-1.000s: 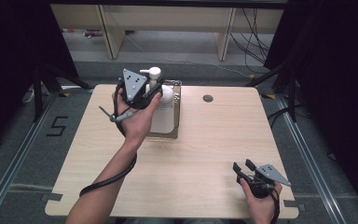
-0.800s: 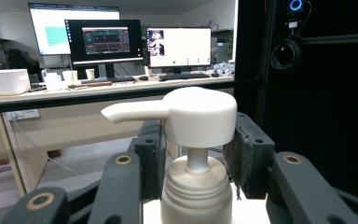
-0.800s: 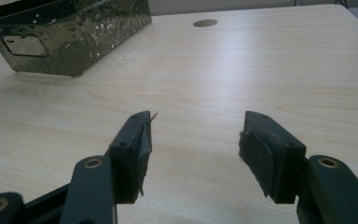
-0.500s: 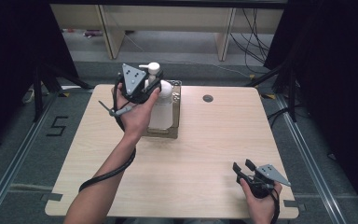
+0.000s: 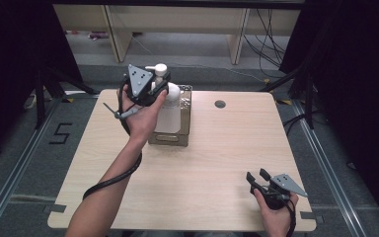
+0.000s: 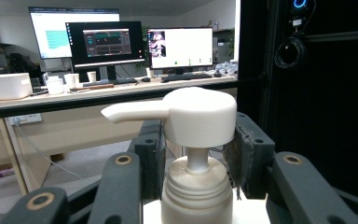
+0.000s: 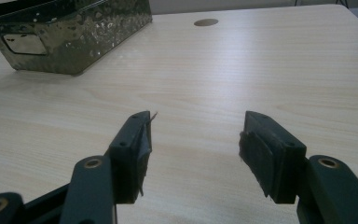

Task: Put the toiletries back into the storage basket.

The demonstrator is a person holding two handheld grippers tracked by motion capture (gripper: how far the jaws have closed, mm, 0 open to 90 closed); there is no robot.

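Standing upright in the far end of the metal tray (image 5: 182, 139), the white pump bottle (image 5: 169, 111) has its neck clamped between the pads of the left gripper (image 5: 155, 89), whose jaws sit just under the pump head with the spout pointing off to the left in the left gripper view. Well away from the tray, at the near right corner of the wooden table (image 5: 217, 163), the right gripper (image 5: 258, 176) rests low over the bare wood with its jaws spread wide and nothing between them.
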